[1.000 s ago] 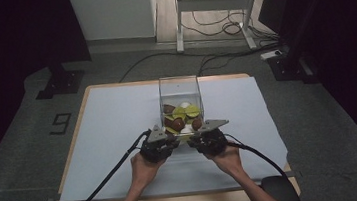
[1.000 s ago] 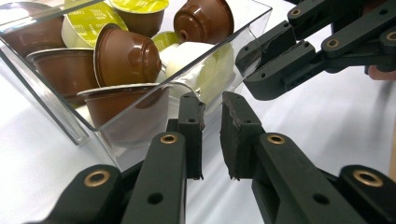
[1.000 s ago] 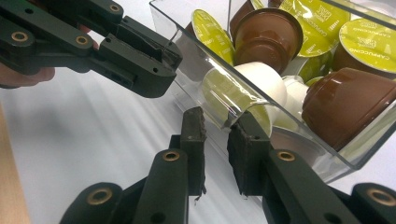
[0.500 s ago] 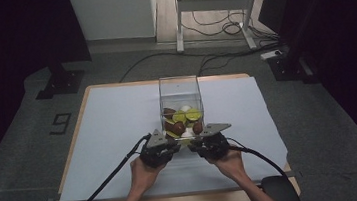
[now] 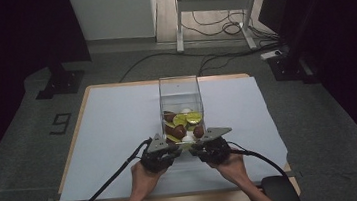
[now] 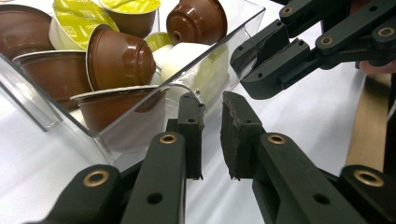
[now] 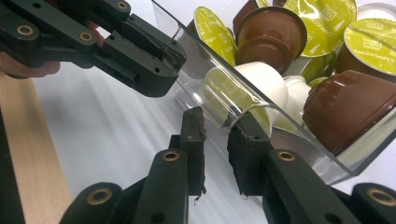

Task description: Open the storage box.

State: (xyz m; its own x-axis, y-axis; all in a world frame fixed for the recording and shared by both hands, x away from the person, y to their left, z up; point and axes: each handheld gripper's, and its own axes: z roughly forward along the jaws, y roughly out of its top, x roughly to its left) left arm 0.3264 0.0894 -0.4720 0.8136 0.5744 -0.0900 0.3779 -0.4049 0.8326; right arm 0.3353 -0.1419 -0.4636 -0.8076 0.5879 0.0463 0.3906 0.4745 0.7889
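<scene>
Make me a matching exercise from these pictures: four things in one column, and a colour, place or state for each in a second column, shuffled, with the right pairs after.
Things
1. clear plastic box
2. domed brown coffee capsule
3. white paper sheet covering the wooden table
4. left gripper

Descriptions
A. lies inside the box among green-lidded capsules
B. spread flat under the box
C. see-through, stands mid-table
D. black fingers pinched on the box's near wall

Pairs: 1-C, 2-A, 3-B, 4-D
</scene>
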